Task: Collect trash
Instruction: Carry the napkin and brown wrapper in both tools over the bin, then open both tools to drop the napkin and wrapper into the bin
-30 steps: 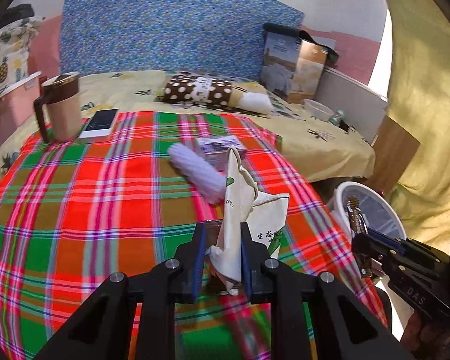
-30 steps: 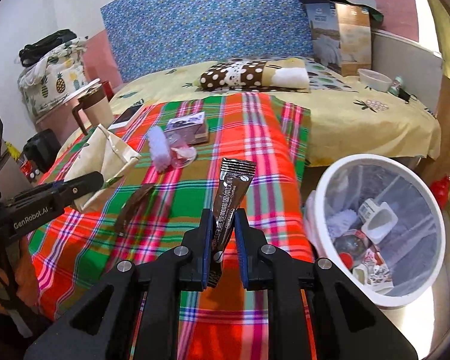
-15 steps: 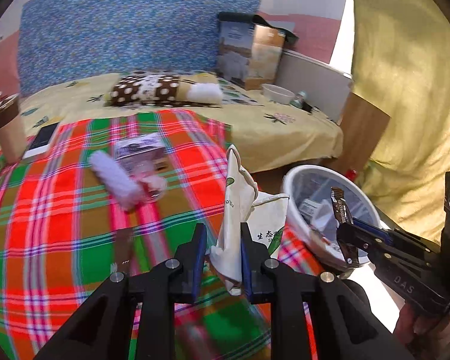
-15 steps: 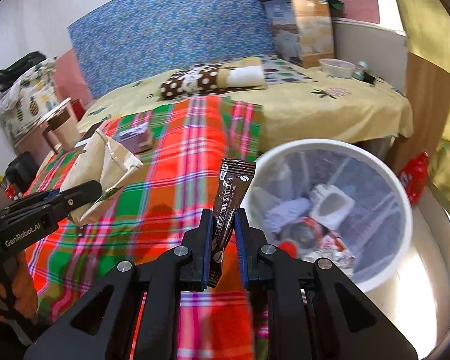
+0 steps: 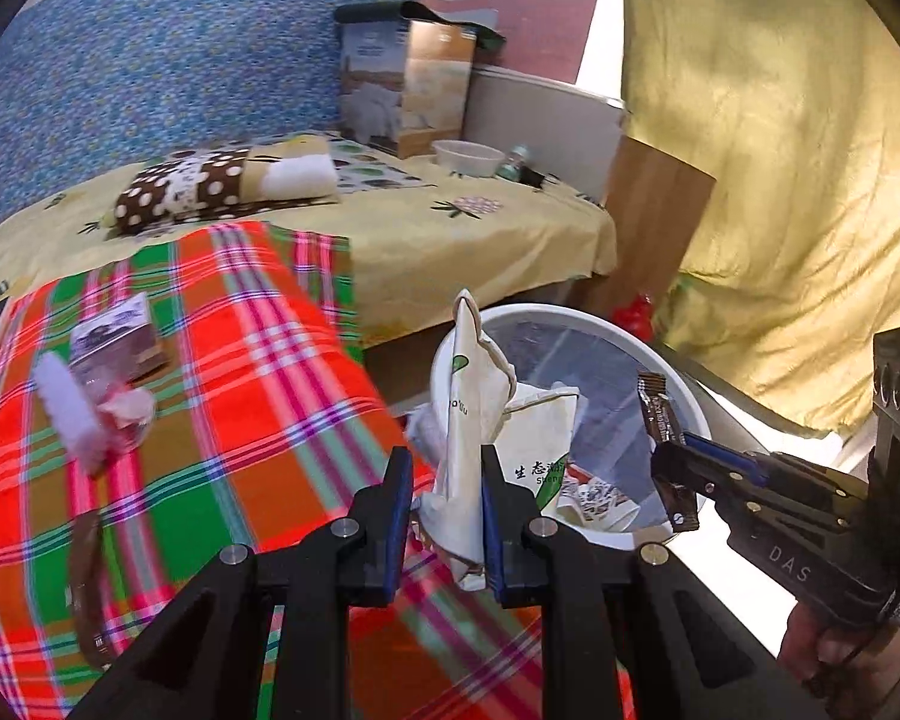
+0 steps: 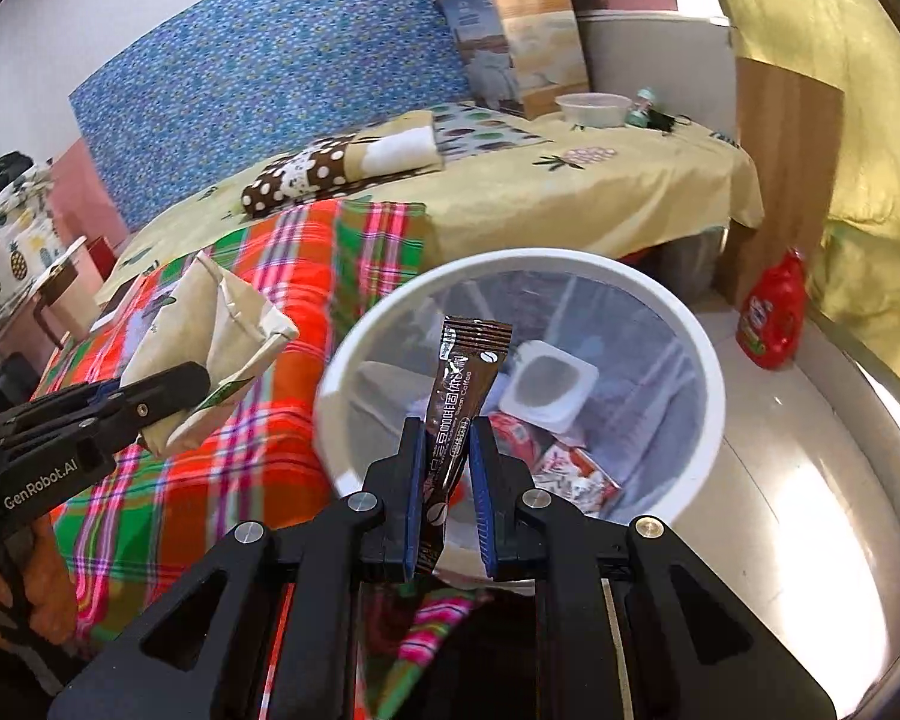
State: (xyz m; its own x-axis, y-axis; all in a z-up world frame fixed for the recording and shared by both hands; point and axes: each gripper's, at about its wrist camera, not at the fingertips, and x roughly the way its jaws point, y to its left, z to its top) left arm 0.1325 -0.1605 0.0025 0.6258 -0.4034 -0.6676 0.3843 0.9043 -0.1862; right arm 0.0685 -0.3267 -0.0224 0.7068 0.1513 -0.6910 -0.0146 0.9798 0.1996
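**White bin now ahead of both claws**

White rim of the trash bin (image 6: 711, 396) sits directly beyond the right gripper (image 6: 448, 468), which is clamped on a brown coffee sachet (image 6: 465, 372) standing upright over the bin's mouth. To its left, the left gripper (image 5: 444, 498) is pinched on a crumpled paper bag (image 5: 468, 396), with the bin just past its tips. A second ago both claws hung over the plaid blanket (image 5: 258, 396), the bin off to the right; both have swung across. Likely next: release. A dark wrapper (image 5: 87, 576) and a white fluffy item (image 5: 66, 414) lie on the blanket, left of the left claw.
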